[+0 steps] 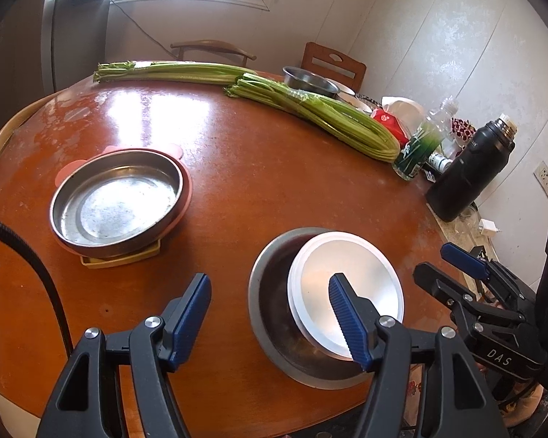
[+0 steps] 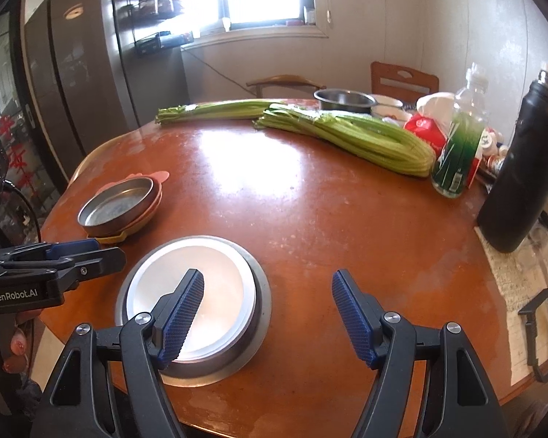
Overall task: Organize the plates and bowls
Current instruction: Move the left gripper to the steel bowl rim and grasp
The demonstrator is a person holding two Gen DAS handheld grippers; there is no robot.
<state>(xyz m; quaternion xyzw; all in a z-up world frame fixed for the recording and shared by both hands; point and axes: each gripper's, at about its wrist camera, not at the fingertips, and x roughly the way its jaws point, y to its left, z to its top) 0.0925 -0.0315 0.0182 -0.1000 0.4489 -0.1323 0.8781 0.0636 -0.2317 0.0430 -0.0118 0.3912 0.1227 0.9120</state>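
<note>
A steel bowl (image 1: 255, 284) (image 2: 263, 314) stands near the front edge of the round wooden table (image 1: 255, 182), with a white dish (image 1: 369, 281) (image 2: 223, 284) resting inside it. Further left, a steel plate (image 1: 120, 200) (image 2: 117, 204) lies on a pink plate (image 1: 187, 197), which lies on a yellow tray (image 1: 120, 261). My left gripper (image 1: 270, 292) is open and empty, hovering at the bowl's left side. My right gripper (image 2: 266, 292) is also open and empty; its left finger (image 2: 186, 303) is over the white dish and its right finger is over bare table.
Two celery bundles (image 1: 310, 109) (image 1: 171, 71) lie across the far side of the table. Behind them are another steel bowl (image 1: 310, 80) and two chairs. A green-labelled bottle (image 1: 420, 146), a black flask (image 1: 467, 171) and small clutter crowd the right edge. A black cable (image 1: 36, 266) hangs at the left.
</note>
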